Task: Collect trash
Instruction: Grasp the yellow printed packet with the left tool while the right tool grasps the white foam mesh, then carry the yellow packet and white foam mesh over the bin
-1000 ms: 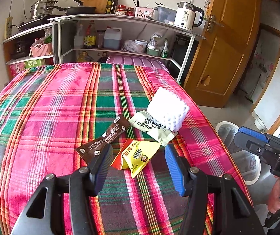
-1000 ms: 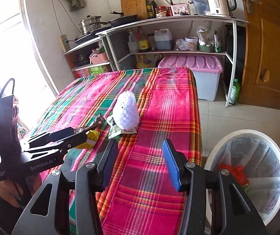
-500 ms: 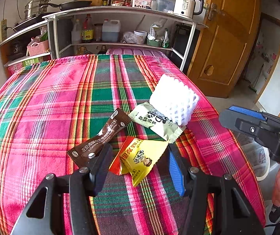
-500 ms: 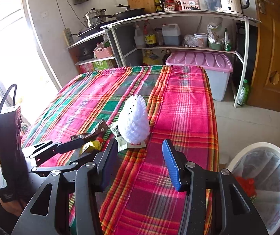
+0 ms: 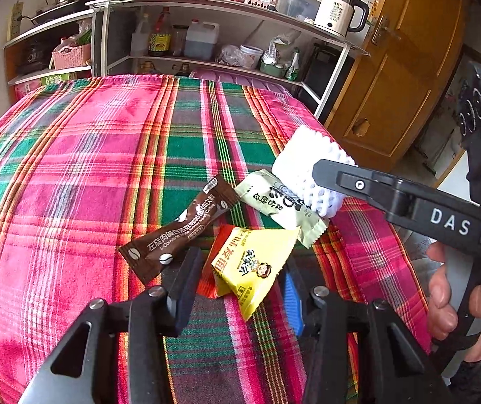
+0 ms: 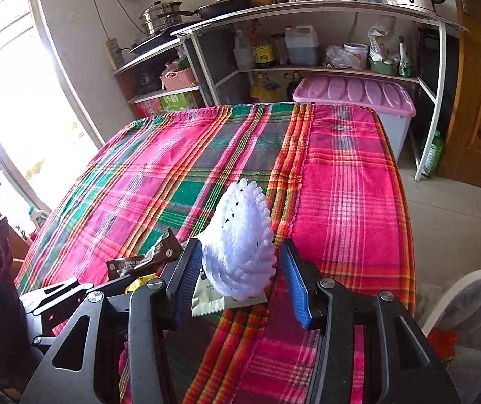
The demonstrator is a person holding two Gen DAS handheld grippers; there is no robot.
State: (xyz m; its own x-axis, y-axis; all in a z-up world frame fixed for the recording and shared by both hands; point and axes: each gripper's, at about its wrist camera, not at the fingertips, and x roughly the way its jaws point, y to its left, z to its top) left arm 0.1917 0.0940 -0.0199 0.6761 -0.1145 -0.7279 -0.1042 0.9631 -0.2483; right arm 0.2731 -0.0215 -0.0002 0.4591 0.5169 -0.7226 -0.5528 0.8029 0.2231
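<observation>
A yellow snack packet (image 5: 254, 262) lies on the plaid tablecloth (image 5: 72, 168) between the fingers of my left gripper (image 5: 240, 262). Its jaws are closing around the packet, and the pads stand at its edges without visibly pressing. Beside it lie a brown coffee sachet (image 5: 180, 232) and a pale green packet (image 5: 281, 202). A white foam fruit net (image 6: 240, 245) stands on the green packet, between the fingers of my open right gripper (image 6: 239, 249), whose right pad is clear of it. One right finger (image 5: 375, 192) crosses the net in the left wrist view.
A white-lined trash bin (image 6: 469, 303) with something red inside stands on the floor off the table's right edge. Behind the table are a loaded metal shelf rack (image 6: 308, 10), a pink-lidded storage box (image 6: 351, 94) and a wooden door (image 5: 409, 67). A hand (image 5: 442, 303) holds the right gripper.
My left gripper sank onto the yellow packet and its jaws narrowed around it. My right gripper came in from the floor side until the foam net stood between its fingers.
</observation>
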